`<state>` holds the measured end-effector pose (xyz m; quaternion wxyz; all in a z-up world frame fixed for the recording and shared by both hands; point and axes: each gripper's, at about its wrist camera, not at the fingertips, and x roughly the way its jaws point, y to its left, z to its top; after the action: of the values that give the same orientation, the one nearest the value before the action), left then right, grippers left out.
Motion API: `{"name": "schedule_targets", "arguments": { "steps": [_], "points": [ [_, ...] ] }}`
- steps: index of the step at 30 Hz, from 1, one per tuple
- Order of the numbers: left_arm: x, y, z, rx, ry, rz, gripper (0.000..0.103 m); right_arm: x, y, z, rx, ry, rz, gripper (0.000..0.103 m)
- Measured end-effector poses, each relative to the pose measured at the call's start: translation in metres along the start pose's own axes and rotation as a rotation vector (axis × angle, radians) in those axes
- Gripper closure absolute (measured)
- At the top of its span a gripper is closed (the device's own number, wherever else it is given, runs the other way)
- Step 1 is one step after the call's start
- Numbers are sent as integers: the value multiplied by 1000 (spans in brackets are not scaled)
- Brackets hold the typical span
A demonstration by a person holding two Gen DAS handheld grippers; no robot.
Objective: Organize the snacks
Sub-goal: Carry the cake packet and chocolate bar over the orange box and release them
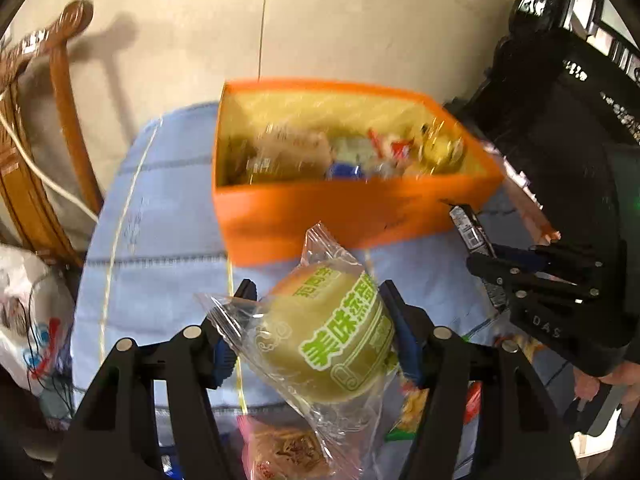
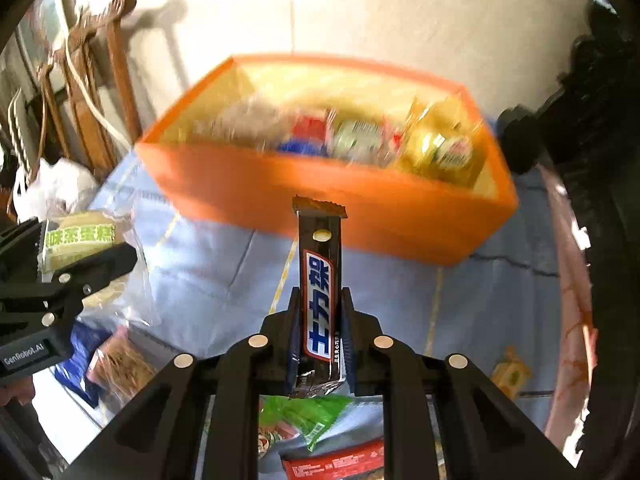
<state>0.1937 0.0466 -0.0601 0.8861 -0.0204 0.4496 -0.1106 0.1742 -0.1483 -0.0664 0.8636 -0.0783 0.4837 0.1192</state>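
- Between the 2 fingers of the left gripper (image 1: 318,312) sits a round steamed cake (image 1: 332,340) in a clear wrapper with green print; the jaws stand about half open and both pads press on its sides, so it is held.
- Loose ends of that wrapper stick out past the fingertips toward the orange box (image 1: 340,224) and trail back below the fingers.
- Clamped in the right gripper (image 2: 320,300) is a dark chocolate bar (image 2: 320,280); the jaws are nearly shut on its lower half, and its crimped upper end juts well beyond the fingertips.
- Ahead of both grippers the orange box (image 2: 360,208) stands on a light blue tablecloth (image 2: 224,272), already holding several wrapped snacks (image 2: 400,144), blurred beyond telling apart.
- Under the right gripper lie a green packet (image 2: 316,412) and a red packet (image 2: 336,460) on the cloth.
- Below the left gripper lies a brown pastry in a clear pack (image 1: 288,452).
- At the right of the left wrist view, the right gripper (image 1: 486,252) shows with the bar's end (image 1: 468,224) just beside the box's near corner.
- Wooden chair (image 1: 44,120) stands off the table's left edge.
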Motion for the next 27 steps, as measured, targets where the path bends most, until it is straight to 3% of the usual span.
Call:
{"name": "schedule_targets", "arguments": {
  "steps": [7, 11, 13, 16, 19, 27],
  "points": [
    [-19, -11, 58, 54, -103, 30, 41, -31, 11, 47, -22, -143, -74, 85],
    [-20, -15, 83, 63, -147, 51, 41, -31, -1, 73, 6, -161, -56, 85],
    [-14, -16, 94, 50, -146, 54, 41, -26, 1, 80, 5, -169, -89, 85],
    [0, -16, 105, 31, -132, 56, 41, -20, -10, 94, 47, -165, -71, 85],
    [18, -17, 113, 0, -102, -19, 41, -10, -13, 106, 46, -179, -103, 85],
    [53, -20, 132, 55, -81, 68, 41, 23, -18, 133, 68, -159, -113, 85]
  ]
}}
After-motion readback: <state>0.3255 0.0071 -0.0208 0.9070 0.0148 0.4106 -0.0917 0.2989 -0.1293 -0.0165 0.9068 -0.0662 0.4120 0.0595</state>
